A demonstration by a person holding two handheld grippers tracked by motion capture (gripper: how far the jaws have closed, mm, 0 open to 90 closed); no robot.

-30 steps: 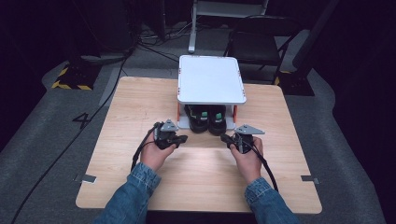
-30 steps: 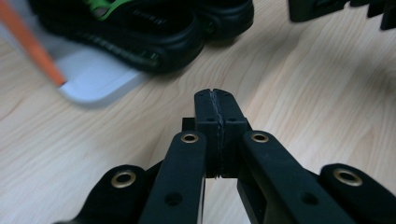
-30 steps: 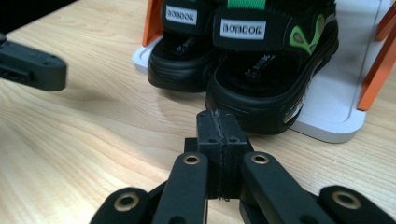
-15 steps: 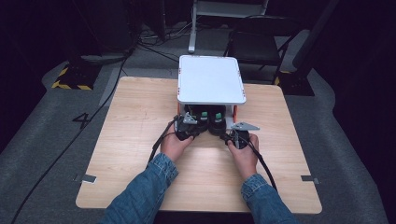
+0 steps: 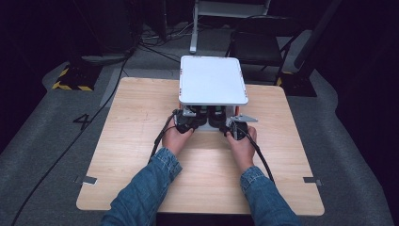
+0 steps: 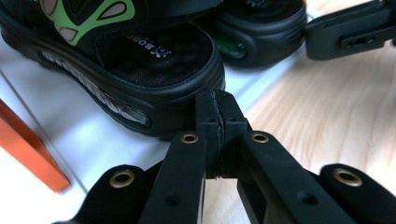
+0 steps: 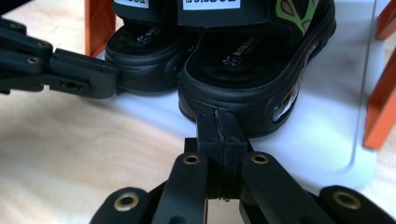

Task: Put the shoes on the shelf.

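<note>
Jaws pressed together and empty, you are nosing each gripper at a sandal's heel, probably for nudging both along the shelf.

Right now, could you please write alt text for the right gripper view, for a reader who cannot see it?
The shut right gripper points at the heel of a black sandal on a white shelf. A second black sandal sits beside it, with the left gripper at its heel, above a light wooden table.
</note>
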